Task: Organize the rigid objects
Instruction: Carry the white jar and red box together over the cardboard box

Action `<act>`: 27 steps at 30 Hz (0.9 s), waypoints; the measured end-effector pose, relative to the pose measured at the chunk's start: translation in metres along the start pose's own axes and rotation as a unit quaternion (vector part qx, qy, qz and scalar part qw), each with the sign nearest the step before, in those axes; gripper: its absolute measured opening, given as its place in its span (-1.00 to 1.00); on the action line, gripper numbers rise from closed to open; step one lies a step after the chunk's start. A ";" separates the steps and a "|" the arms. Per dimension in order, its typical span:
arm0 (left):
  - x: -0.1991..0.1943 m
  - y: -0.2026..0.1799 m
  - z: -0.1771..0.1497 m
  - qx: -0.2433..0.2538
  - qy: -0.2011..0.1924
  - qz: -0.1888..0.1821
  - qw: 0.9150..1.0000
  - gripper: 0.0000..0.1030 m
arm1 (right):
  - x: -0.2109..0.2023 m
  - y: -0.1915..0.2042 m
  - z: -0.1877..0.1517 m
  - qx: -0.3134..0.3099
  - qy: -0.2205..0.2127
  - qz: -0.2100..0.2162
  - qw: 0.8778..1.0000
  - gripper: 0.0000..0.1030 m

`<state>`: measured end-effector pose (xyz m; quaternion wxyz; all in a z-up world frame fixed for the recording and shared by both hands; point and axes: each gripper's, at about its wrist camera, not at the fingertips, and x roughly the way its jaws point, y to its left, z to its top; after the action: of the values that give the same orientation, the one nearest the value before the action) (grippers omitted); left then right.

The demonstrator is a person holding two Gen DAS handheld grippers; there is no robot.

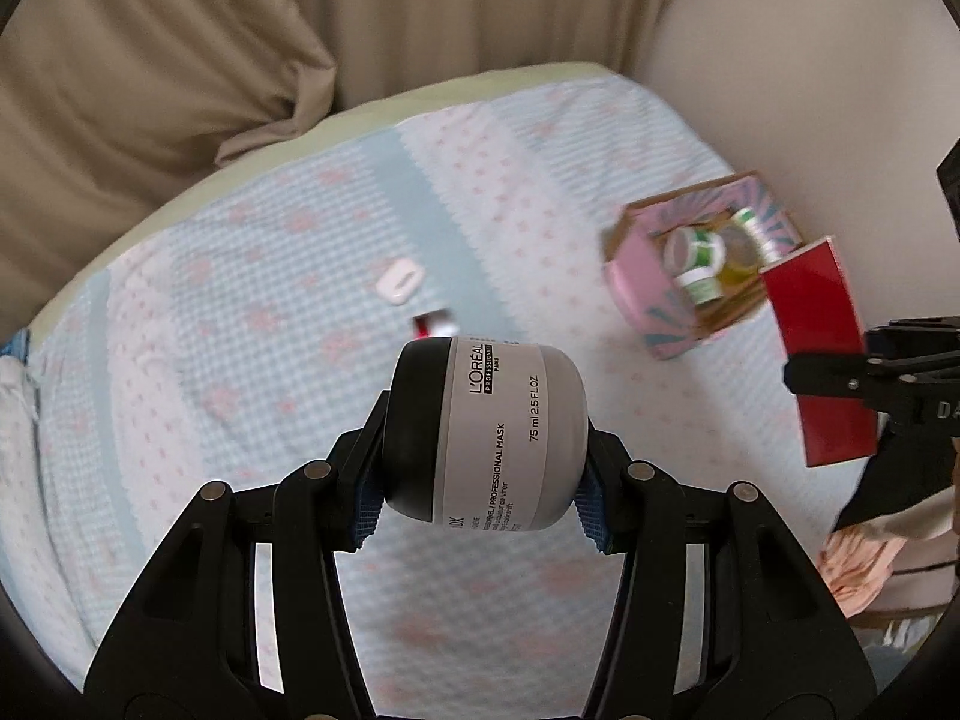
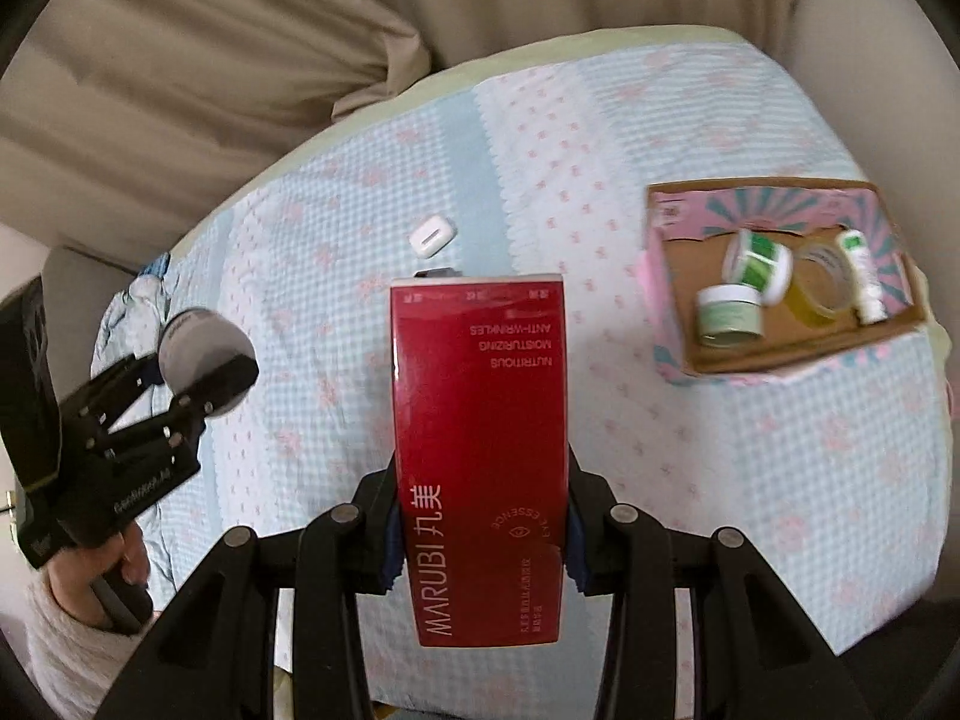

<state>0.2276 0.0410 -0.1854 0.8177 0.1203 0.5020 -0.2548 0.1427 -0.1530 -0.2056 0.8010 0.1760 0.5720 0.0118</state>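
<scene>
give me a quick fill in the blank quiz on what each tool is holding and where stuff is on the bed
1. The left tool grips a grey jar with a ____ lid.
2. The right tool grips a tall ____ box printed MARUBI.
3. The cardboard tray holds ____ green-labelled jars.
4. The small white case lies on the ____.

Missing words: black; red; two; bed

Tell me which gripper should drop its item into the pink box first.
Right. Its gripper holds the red carton nearer the pink box; the left gripper with the jar sits farther away.
</scene>
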 end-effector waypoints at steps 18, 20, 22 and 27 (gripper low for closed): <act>0.015 -0.175 0.050 -0.042 -0.015 0.002 0.999 -0.06 | -0.087 -0.169 0.021 0.029 -0.046 -0.001 0.999 -0.27; 0.031 -0.193 0.061 -0.051 -0.011 0.000 0.999 -0.06 | -0.088 -0.195 0.031 0.028 -0.044 -0.002 0.999 -0.27; 0.045 -0.208 0.070 -0.057 -0.009 0.001 0.998 -0.06 | -0.087 -0.217 0.039 0.027 -0.041 -0.005 0.999 -0.27; 0.088 -0.241 0.097 -0.071 -0.001 -0.001 0.997 -0.06 | -0.078 -0.270 0.063 0.031 -0.029 -0.011 0.999 -0.27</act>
<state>0.2040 -0.2319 -0.2036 0.8243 0.0608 0.5183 -0.2194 0.1245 -0.4398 -0.1968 0.8114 0.1944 0.5508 -0.0196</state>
